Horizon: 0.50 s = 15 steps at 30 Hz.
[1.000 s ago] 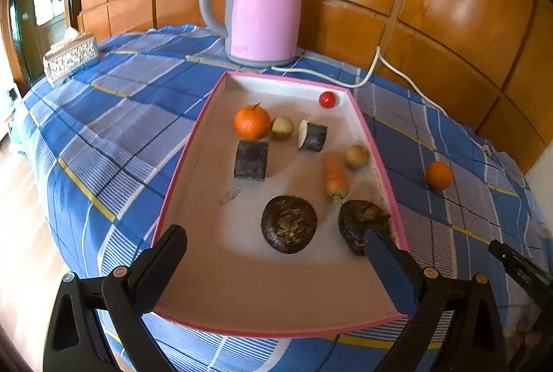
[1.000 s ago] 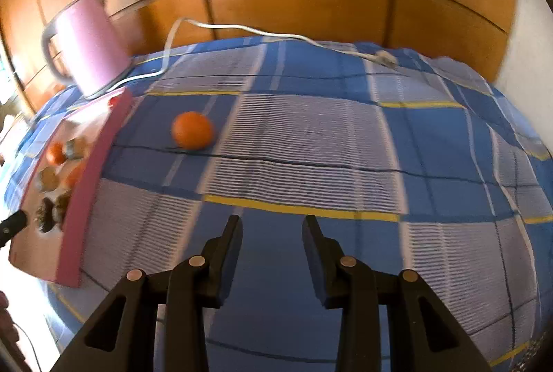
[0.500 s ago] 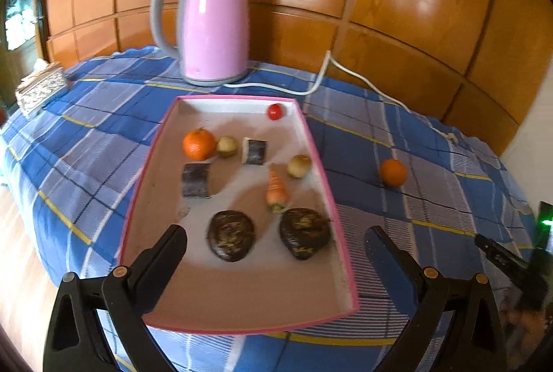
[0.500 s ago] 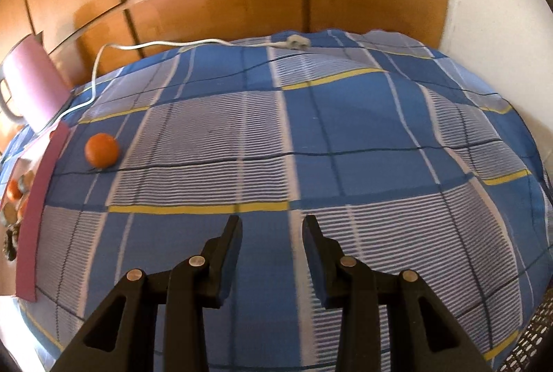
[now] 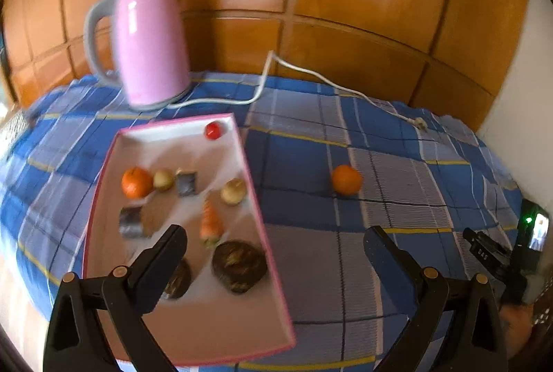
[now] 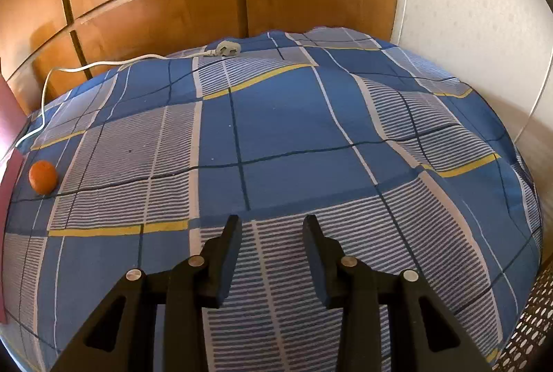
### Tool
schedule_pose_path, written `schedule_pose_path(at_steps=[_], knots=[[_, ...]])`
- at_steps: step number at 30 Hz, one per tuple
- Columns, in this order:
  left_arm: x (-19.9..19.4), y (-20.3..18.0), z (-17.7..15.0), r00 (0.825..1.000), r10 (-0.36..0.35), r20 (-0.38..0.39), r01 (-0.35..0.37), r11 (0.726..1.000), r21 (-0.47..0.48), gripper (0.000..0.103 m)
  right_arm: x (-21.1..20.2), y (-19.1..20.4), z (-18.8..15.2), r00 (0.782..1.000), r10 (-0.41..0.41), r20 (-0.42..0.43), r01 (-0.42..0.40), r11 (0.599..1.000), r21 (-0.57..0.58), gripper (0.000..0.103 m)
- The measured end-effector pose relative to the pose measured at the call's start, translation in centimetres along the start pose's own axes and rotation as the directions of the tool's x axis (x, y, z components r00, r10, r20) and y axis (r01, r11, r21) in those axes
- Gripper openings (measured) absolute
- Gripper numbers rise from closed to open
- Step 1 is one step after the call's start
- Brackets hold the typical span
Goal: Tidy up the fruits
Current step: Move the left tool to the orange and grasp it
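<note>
A pink-rimmed tray (image 5: 254, 199) lies on the blue checked cloth and holds an orange (image 5: 136, 182), a carrot (image 5: 210, 223), a cherry tomato (image 5: 212, 130) and several brown and dark pieces. A loose orange (image 5: 346, 179) (image 6: 43, 177) sits on the cloth to the right of the tray. My left gripper (image 5: 275, 244) hangs wide open above the tray's near right rim, with nothing between its fingers. My right gripper (image 6: 272, 227) hovers over bare cloth far right of the loose orange, its jaws a narrow gap apart and empty.
A pink kettle (image 5: 148, 44) stands behind the tray; its white cord (image 5: 262, 85) trails across the cloth to a plug (image 6: 226, 49). Wooden panels back the table, a white wall (image 6: 477, 9) is on the right, and a mesh basket (image 6: 532, 337) sits at the near right.
Both views have swung to the right. The tray slid left in the left wrist view and the loose orange came nearer the middle; in the right wrist view the orange drifted to the left edge.
</note>
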State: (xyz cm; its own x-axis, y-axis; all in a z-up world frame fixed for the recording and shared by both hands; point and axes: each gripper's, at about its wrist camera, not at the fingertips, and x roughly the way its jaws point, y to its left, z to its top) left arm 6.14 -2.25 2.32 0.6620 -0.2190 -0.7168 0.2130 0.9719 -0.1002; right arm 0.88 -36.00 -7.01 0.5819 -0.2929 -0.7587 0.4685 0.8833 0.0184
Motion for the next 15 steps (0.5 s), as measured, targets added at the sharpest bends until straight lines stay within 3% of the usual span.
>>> schedule_pose_path(at_steps=[4, 9, 15], knots=[[1.1, -1.6, 1.2, 1.000, -0.018, 0.004, 0.017, 0.998, 0.053, 0.102, 0.0, 0.1, -0.1, 1.000, -0.005, 0.004, 0.005, 1.000, -0.007, 0.037], [5.2, -3.0, 2.7, 0.984, -0.108, -0.138, 0.113, 0.993, 0.028, 0.103, 0.2, 0.1, 0.1, 1.000, 0.000, 0.001, 0.000, 1.000, -0.006, 0.038], [8.1, -5.4, 3.9, 0.987, -0.080, -0.140, 0.092, 0.992, 0.087, 0.103, 0.2, 0.6, 0.0, 1.000, 0.013, 0.003, -0.013, 1.000, -0.023, 0.049]])
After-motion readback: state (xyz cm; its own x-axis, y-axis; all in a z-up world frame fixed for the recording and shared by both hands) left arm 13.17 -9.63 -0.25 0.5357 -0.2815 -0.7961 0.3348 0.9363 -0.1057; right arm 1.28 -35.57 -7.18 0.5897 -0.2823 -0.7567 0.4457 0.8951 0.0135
